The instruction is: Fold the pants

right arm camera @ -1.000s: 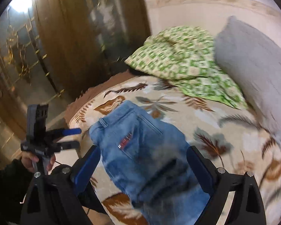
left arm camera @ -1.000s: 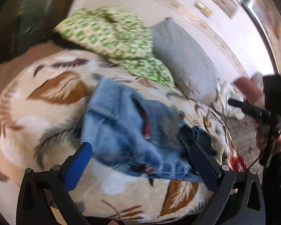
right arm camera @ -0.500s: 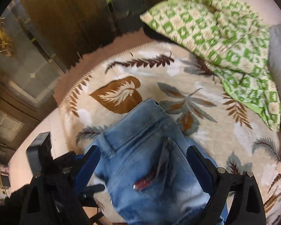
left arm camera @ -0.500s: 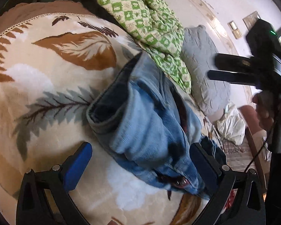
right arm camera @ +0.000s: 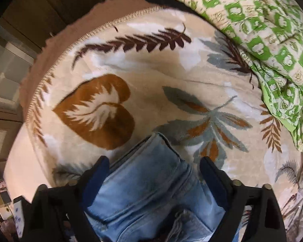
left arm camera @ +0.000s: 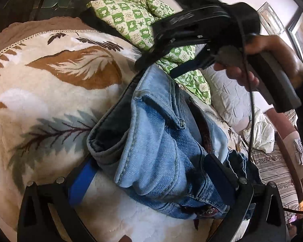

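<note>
**Both grippers down at crumpled jeans on leaf-print blanket**

Left wrist view: left gripper (left arm camera: 149, 173) low over the bed, fingers spread wide, blue pad on the left finger (left arm camera: 80, 183), dark right finger down beside the denim. Between them sits the jeans (left arm camera: 159, 153), light blue, bunched in a heap with the waistband rolled open and the dark inner side showing. Jeans lie on the blanket (left arm camera: 50, 100), cream with brown and grey leaves. No cloth pinched between the left fingers; they straddle the heap.

Just past the heap, the right gripper (left arm camera: 171, 62) comes in from the upper right, held in the person's right hand (left arm camera: 272, 60), cable hanging down from it. Its tips sit at the far top edge of the jeans; cannot tell from here if they touch.

Right wrist view: right fingers set wide too, jeans (right arm camera: 151, 191) filling the gap between them, waistband corner pointing away.

Farther back: green checked cover (left arm camera: 135, 20) crumpled on the blanket, white pillow (left arm camera: 232, 96) to its right, dark wooden wardrobe (right arm camera: 30, 20) beyond the bed edge.
</note>
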A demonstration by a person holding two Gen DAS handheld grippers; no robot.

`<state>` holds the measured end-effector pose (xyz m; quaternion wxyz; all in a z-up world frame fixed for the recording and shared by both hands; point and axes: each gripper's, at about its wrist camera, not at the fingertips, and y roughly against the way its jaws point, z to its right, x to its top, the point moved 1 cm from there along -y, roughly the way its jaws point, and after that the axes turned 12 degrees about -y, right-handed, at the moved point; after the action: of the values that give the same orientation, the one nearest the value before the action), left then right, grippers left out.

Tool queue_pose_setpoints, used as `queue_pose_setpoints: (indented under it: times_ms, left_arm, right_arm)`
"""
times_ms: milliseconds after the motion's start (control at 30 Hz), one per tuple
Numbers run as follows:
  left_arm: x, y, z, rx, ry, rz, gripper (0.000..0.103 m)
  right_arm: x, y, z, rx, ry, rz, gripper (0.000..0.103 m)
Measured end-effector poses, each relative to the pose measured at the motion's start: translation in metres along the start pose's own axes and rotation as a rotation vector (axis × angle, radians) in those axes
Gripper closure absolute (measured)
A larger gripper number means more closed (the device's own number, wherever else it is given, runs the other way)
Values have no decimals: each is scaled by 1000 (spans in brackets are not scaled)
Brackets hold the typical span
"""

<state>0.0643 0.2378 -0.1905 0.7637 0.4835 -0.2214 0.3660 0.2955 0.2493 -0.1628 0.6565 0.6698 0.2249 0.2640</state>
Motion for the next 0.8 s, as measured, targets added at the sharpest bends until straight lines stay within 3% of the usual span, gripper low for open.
queue_pose_setpoints:
  times_ms: [67,100,167,267,333,433,600,800]
  left_arm:
    - [0,0,-1,-1,5,-2,1]
    - [0,1,-1,6,5,-2,4]
    - [0,3,-2,25,3,-6,12]
    - [-2,7,-5,61,11,-7,39]
    - [-1,10,-7,67,18,-1,57]
    - [-3,19,-4,71,-20,20,67]
    - [3,33,21,94,-125,84,70]
    - [8,62,75,103,-292,163,71]
  right_arm:
    - [2,-7,-5,-6,16,-20,45]
    - [2,-9,-7,-28,31,-23,46]
    - [1,-12,-12,-81,75,-25,60]
    - [-2,-8,-13,-115,101,-4,72]
    - [-5,-2,-13,-108,113,12,76]
    - [-11,8,-11,-103,122,36,79]
    - [-22,33,-5,-81,125,94,81]
    - [-66,91,23,6,103,218,83]
